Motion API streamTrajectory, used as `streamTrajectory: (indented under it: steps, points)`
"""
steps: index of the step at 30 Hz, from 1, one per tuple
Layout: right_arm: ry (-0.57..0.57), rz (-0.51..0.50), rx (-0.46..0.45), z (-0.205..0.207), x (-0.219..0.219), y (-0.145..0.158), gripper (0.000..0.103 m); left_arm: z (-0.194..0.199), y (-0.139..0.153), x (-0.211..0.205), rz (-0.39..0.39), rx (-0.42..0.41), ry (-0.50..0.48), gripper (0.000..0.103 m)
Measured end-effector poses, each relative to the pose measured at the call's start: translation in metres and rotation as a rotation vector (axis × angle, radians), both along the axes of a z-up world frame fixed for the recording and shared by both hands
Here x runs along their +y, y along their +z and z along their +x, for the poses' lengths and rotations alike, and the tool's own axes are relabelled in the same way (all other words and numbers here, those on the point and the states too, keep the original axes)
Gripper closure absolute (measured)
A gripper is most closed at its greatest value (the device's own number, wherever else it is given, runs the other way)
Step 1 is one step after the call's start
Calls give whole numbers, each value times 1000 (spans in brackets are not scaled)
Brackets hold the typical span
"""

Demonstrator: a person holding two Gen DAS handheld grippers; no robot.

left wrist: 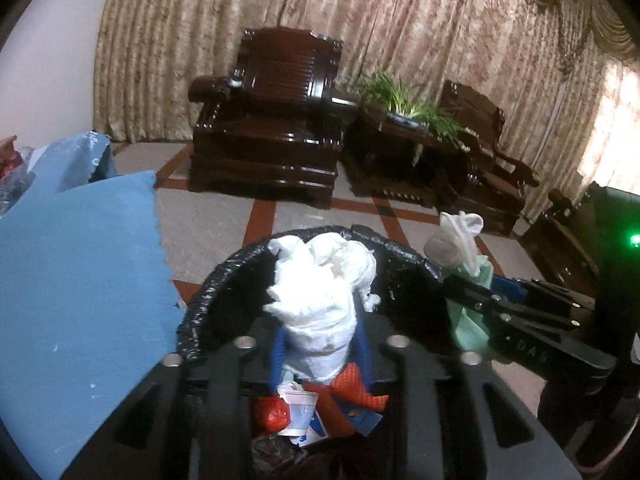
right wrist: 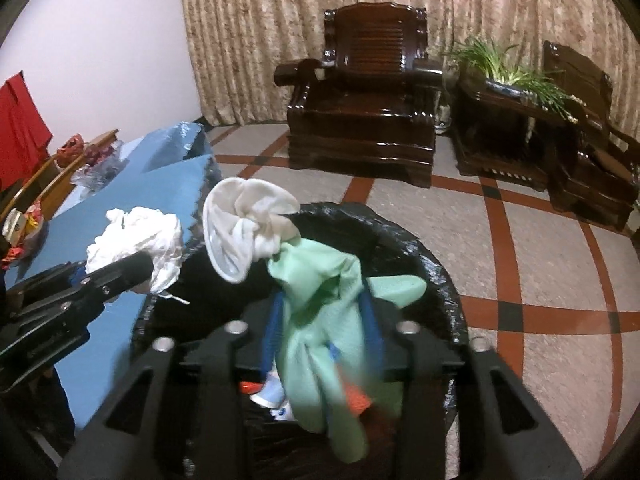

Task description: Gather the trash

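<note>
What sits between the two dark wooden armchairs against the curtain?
A dark side table carrying a green plant stands between the armchairs; both wrist views show it.

We see both tongs: left tongs [left wrist: 322,344] and right tongs [right wrist: 320,332], each a black ribbed frame with silver round bolts and blue inner pads; one arm bears pale lettering, and a green lamp [left wrist: 635,239] glows.
</note>
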State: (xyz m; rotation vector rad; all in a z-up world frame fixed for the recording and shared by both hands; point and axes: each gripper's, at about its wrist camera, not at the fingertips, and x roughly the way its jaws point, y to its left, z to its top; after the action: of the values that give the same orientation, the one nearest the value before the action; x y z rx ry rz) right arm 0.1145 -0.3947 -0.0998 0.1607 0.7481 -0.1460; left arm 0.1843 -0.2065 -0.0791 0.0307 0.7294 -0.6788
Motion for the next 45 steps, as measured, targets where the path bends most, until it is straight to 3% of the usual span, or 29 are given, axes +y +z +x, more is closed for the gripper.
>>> streamTrajectory:
  steps: [2, 7, 14, 27, 45]
  points:
    - [-11, -3, 5, 2, -5, -3, 41, 4, -3, -2, -12, 20, -9, 50]
    - [-41, -23, -26, -6, -12, 0, 17, 5, -2, 9, -8, 14, 12, 33]
    - [-29, 33, -66, -22, -8, 18, 7, -5, 11, 37, 23, -13, 77, 6]
    - [98, 56, -89, -60, 57, 65, 5, -61, 41, 106, 47, -31, 230, 6]
    - [150, 24, -152, -101, 93, 119, 5, -114, 91, 134, 70, -144, 313, 6]
